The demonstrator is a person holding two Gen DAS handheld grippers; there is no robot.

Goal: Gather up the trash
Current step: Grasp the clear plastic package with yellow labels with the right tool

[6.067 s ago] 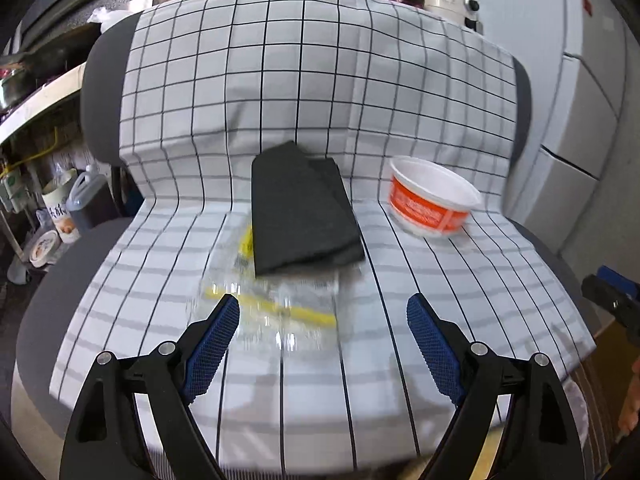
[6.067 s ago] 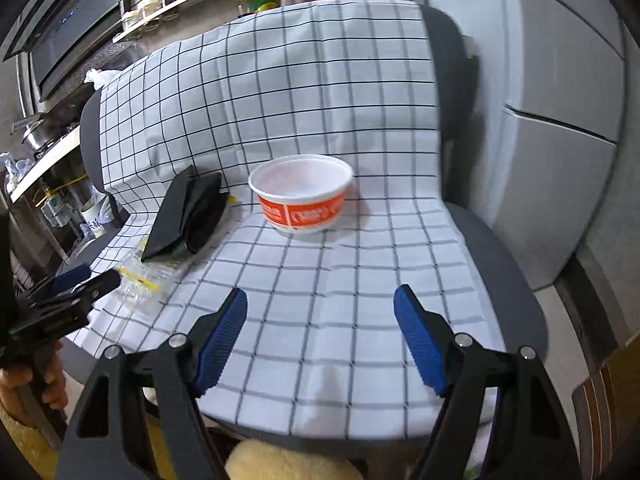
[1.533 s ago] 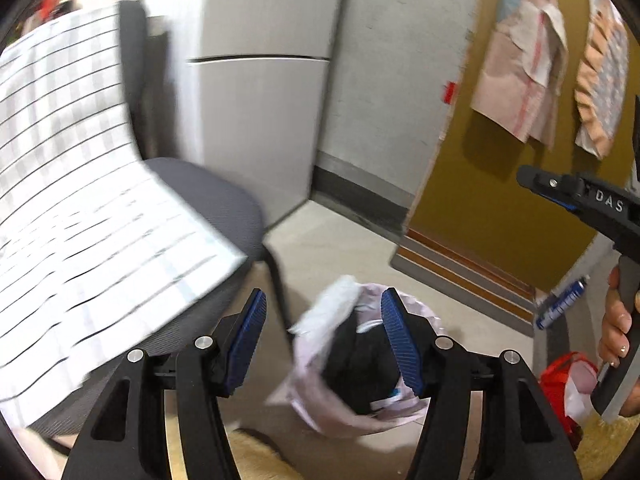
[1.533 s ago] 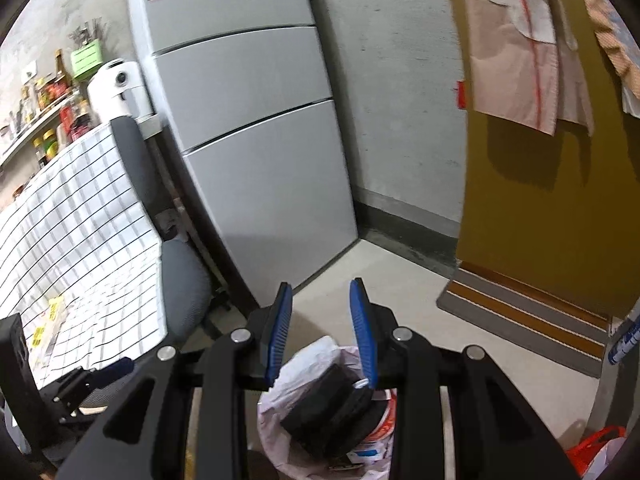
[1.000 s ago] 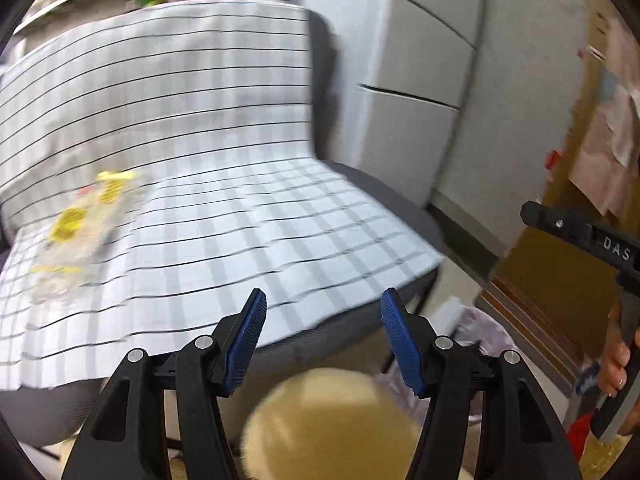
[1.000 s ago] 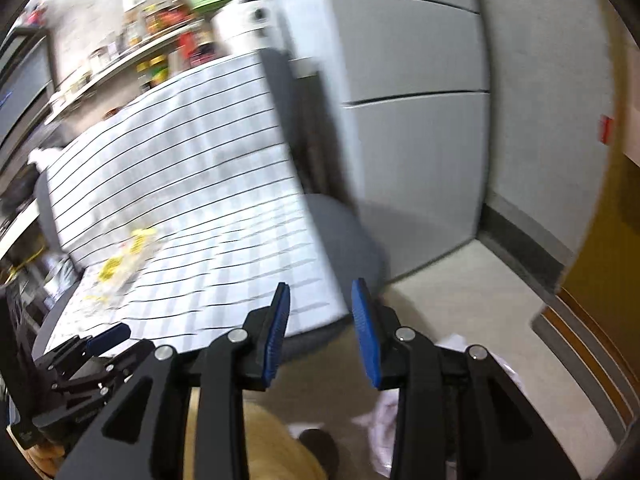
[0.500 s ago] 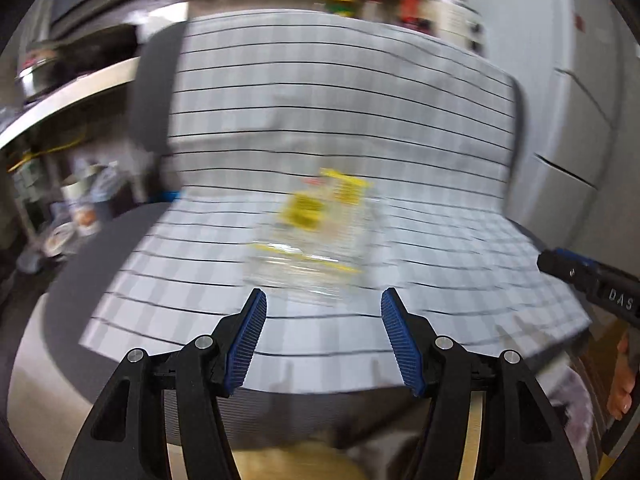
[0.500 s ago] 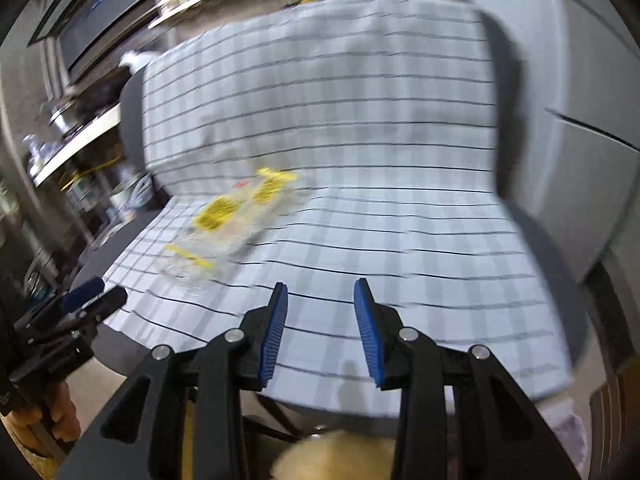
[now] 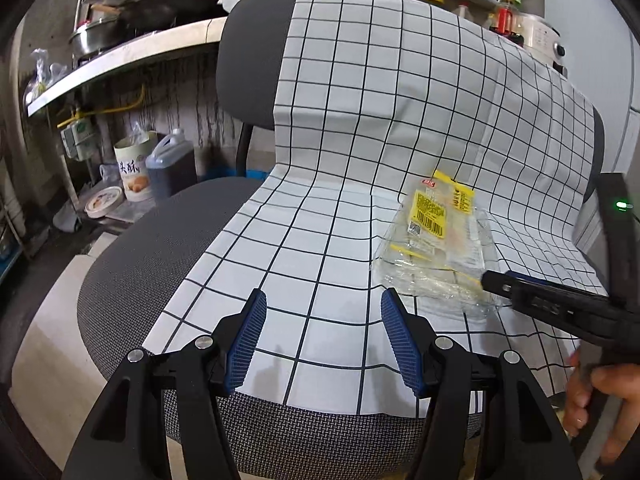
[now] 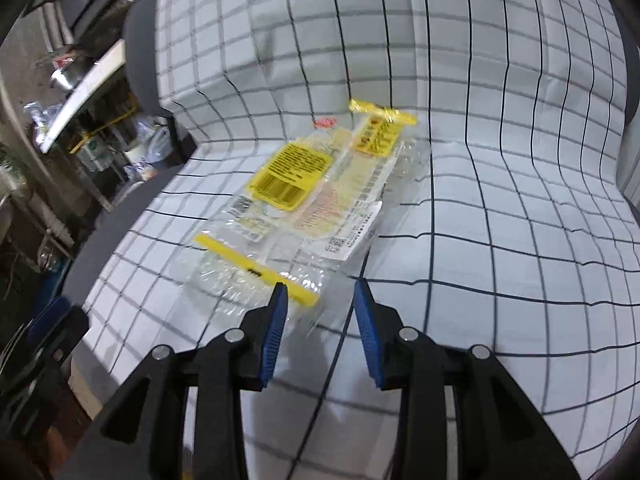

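Changed: 6.1 s ago a black folded cloth and an orange-and-white bowl lay on the seat; both are gone now. 1.5 s ago your grippers were over a bag-lined bin holding them; since then you have swung back to the chair.
Meaning: two pieces look binned, so one is left and this is the reach for it.
Left gripper (image 9: 322, 338): jaws wide apart and empty, low over the front edge of the seat, left of the trash and well short of it.
Remaining trash: the clear crinkled plastic wrapper with yellow labels (image 10: 308, 208) lies flat on the seat, right of centre in your left view.
Right gripper (image 10: 320, 334): jaws parted moderately, holding nothing, tips just at the wrapper's near edge beside its yellow strip. The right view is smeared, so I cannot say whether a pad already touches the film.
Next, as I judge it: close on that near edge; the film is thin and may slip or crumple.
Surface: a white cloth with a black grid (image 9: 340, 128) draped over the grey mesh office chair (image 9: 160, 248), seat and back.
Room: to your left, a steel shelf with pans (image 9: 112, 52), with a tin and a dark jug (image 9: 170, 168) on the floor beneath; bottles line a shelf behind the chair.
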